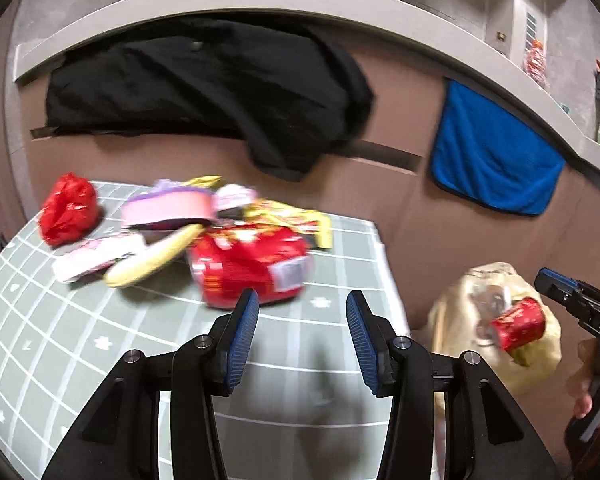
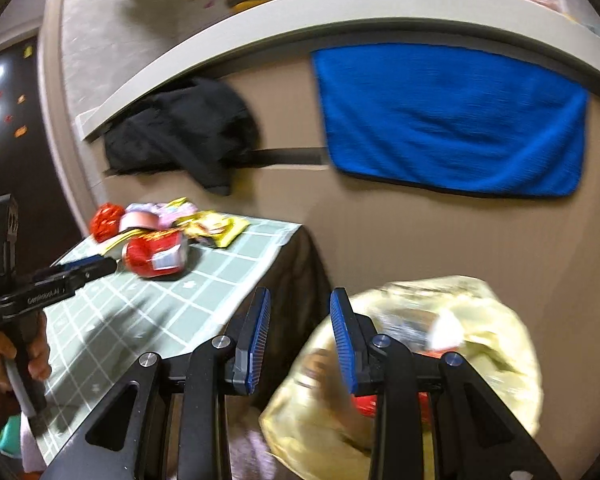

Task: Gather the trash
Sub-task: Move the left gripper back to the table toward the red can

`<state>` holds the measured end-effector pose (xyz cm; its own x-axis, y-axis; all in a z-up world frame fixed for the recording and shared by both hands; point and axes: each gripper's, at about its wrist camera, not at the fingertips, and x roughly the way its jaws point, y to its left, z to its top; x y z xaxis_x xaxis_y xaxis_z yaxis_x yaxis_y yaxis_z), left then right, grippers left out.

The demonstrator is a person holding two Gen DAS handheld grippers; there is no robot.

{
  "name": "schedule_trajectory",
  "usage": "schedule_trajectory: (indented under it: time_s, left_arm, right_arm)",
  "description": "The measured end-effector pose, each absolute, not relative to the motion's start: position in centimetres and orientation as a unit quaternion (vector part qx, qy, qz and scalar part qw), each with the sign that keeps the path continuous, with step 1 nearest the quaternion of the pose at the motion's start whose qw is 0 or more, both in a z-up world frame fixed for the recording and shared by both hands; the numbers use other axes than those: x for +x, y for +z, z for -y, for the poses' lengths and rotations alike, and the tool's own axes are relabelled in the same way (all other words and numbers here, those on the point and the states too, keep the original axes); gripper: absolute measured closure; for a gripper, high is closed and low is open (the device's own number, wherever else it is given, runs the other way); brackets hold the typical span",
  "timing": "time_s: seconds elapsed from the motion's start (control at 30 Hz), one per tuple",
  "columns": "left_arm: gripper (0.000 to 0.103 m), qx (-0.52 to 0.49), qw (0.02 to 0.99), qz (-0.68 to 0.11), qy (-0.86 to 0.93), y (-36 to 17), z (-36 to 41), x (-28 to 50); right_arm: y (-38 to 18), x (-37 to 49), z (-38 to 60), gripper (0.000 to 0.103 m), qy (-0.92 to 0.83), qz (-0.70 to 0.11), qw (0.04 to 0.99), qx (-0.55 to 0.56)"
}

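the red snack bag lies mid-desk among other wrappers; light, crinkly and slippery, so best pinched at a crimped end. the left gripper fingers stand open and empty; the right gripper fingers, narrower, also empty, over the yellow trash bag.

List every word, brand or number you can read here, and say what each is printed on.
"DAS": body of the right gripper.
"Cenrobot.AI", roughly, blurred: body of the left gripper.
Print on the red snack bag and yellow wrappers: too blurred to read.
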<state>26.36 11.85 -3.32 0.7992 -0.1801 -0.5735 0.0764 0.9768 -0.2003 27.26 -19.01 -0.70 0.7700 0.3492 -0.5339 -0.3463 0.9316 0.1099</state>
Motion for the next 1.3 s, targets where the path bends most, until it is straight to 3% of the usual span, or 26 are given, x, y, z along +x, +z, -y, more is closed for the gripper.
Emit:
schedule_trajectory:
  time_s: [0.23,0.5,0.7,0.97,1.17,1.3]
  left_arm:
    - [0.056,-0.242,0.910,-0.333,-0.043,-5.3,-16.7,30.4]
    - [0.053,-0.276,0.890,-0.356,0.064,-8.1,-18.5,35.6]
    - [0.052,-0.228,0.896,-0.379,0.036,-8.2,-17.6,35.7]
    - [0.053,-0.148,0.901,-0.406,0.039,-8.3,-21.3,28.1]
    - [0.053,-0.197,0.906,-0.375,-0.012,-7.3,-25.7,23.5]
    - [0.053,-0.152,0.926,-0.343,-0.041,-6.0,-25.9,23.6]
  right_arm:
    - [-1.8,29.0,14.4,0.073,0.219,-0.298,0.929,-0.001]
    - [-3.2,30.4,13.8,0.073,0.217,-0.319,0.922,0.001]
    - [-3.4,31.7,13.0,0.073,0.229,-0.335,0.914,-0.001]
    - [-3.1,32.5,7.6,0.073,0.297,-0.342,0.892,-0.007]
    - [-2.9,33.1,1.7,0.073,0.348,-0.333,0.875,-0.049]
    - [-2.8,35.0,-2.2,0.073,0.394,-0.331,0.855,-0.065]
